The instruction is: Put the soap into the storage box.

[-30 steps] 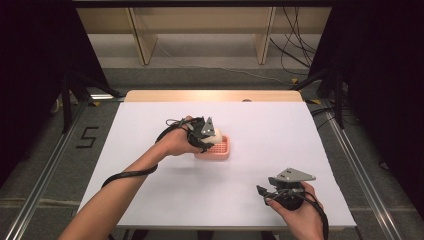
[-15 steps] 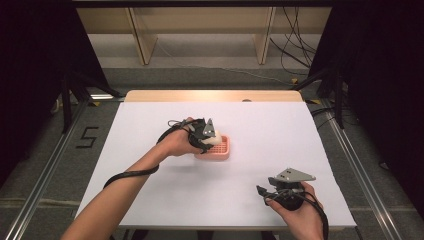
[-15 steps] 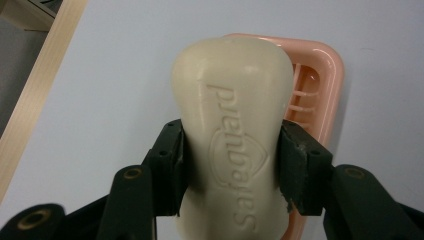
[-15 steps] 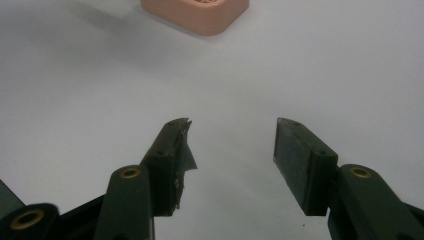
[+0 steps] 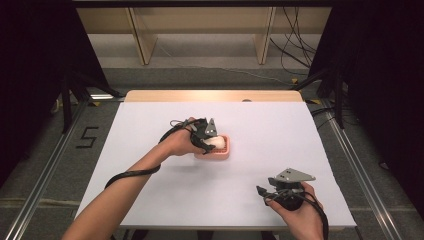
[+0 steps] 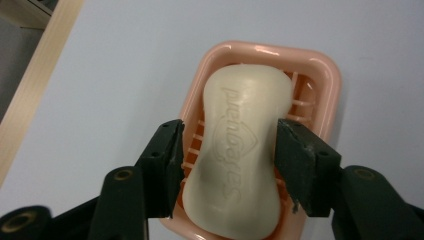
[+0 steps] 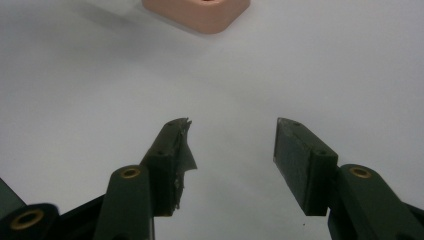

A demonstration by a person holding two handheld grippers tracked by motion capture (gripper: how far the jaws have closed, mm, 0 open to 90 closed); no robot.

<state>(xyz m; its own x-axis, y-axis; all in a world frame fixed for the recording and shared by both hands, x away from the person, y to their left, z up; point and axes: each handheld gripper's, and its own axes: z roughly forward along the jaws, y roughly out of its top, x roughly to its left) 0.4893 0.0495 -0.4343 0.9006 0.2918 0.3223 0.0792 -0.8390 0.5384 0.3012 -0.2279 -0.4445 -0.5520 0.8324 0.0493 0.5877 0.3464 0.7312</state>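
Note:
A cream bar of soap [image 6: 240,150] lies in a pink slotted soap dish [image 6: 320,75] near the middle of the white table. My left gripper [image 6: 229,135] is open, one jaw on each side of the bar's waist. The right jaw sits against the soap, while a narrow gap shows at the left jaw. In the high view the left gripper [image 5: 209,141] reaches over the dish [image 5: 225,150] from its left, and the soap [image 5: 211,145] shows beneath it. My right gripper [image 5: 262,192] is open and holds nothing, low over the table at the front right, with the dish [image 7: 200,12] well ahead of it.
The white table [image 5: 150,130] has a wooden strip [image 5: 215,96] along its far edge. Metal rails run down both sides on the floor. Shelving legs and cables stand beyond the far edge.
The left hand has shifted slightly at the dish, and the pale soap now shows under its gripper. The right hand has not moved.

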